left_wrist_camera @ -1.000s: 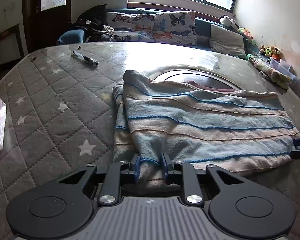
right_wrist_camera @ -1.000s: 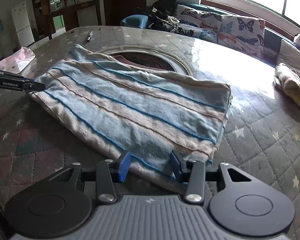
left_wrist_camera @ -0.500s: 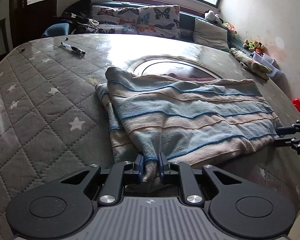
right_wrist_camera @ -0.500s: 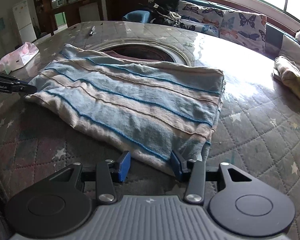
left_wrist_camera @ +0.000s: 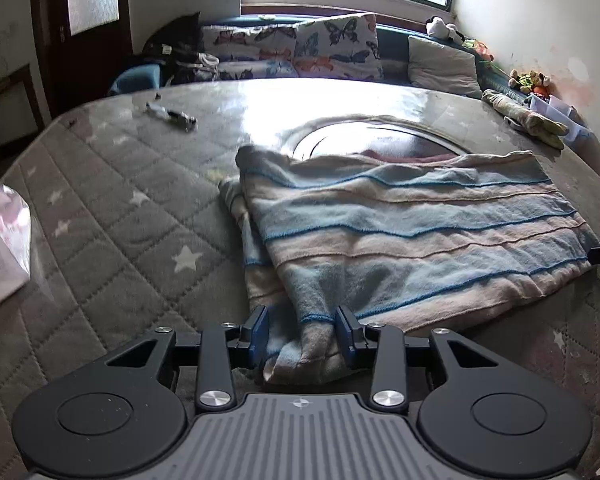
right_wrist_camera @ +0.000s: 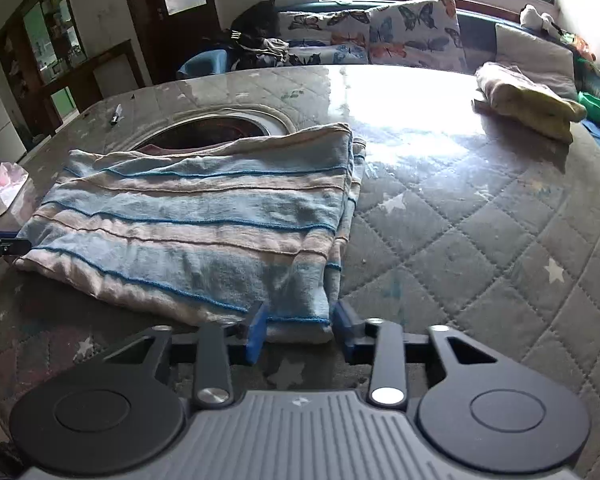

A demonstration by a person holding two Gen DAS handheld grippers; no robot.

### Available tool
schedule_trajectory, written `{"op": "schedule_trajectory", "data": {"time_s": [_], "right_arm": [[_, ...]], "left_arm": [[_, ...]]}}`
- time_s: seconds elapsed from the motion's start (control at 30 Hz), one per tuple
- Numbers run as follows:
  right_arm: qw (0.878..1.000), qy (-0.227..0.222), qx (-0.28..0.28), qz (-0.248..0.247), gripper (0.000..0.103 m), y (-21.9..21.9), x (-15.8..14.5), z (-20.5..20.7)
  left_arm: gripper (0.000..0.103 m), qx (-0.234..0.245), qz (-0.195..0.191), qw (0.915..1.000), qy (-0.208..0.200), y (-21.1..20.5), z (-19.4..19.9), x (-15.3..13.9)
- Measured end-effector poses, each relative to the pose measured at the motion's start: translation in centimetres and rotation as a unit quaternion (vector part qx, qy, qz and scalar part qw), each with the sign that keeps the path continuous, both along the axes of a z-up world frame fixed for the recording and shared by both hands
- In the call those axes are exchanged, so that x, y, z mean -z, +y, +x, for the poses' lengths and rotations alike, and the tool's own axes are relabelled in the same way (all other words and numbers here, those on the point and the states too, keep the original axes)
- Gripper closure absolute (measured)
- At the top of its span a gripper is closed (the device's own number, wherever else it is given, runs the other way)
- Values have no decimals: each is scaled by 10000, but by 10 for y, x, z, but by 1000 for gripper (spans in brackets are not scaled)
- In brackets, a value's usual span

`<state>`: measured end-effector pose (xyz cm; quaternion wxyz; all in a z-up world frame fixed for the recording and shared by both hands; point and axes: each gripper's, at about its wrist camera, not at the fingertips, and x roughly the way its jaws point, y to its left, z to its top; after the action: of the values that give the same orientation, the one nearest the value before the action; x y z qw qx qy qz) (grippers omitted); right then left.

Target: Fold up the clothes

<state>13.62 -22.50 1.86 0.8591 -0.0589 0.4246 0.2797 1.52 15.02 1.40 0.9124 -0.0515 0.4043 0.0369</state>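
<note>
Now the striped blanket (left_wrist_camera: 400, 240) lies folded on the quilted counter (left_wrist_camera: 112, 216). Left claw (left_wrist_camera: 302, 334) is opening, released around one near corner; right claw (right_wrist_camera: 300, 328) is closing around the other, not yet pinching.

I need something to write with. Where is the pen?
In the left wrist view, the pen lies far left on the quilted table, beyond the striped blanket.
</note>
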Motion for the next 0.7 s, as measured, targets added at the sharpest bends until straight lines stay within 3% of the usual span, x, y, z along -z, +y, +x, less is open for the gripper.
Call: {"op": "schedule_trajectory", "data": {"time_s": [0.07, 0.17, 0.4, 0.57, 0.7], "right_arm": [[10000, -6, -8, 30, 89, -2, -2, -5], [10000, -23, -82, 5, 91, -5, -7, -15], [9994, 162, -171, -271, 85, -21, -17, -39], [9998, -148, -63, -126, 82, -23, -38, -27], [9993, -369, -17, -53, 82, -11, -45, -2]], "left_arm": [[80, 87, -121, 9999, 11, 1, -1, -1], [86, 312, -170, 9994, 55, 0, -5, -3], [78, 584, -59, 9983, 40, 5, -14, -9], [69, 428, 148, 9984, -332, 11, -12, -30], [70, 347, 79, 9979, -542, 12, 2, -40]]}}
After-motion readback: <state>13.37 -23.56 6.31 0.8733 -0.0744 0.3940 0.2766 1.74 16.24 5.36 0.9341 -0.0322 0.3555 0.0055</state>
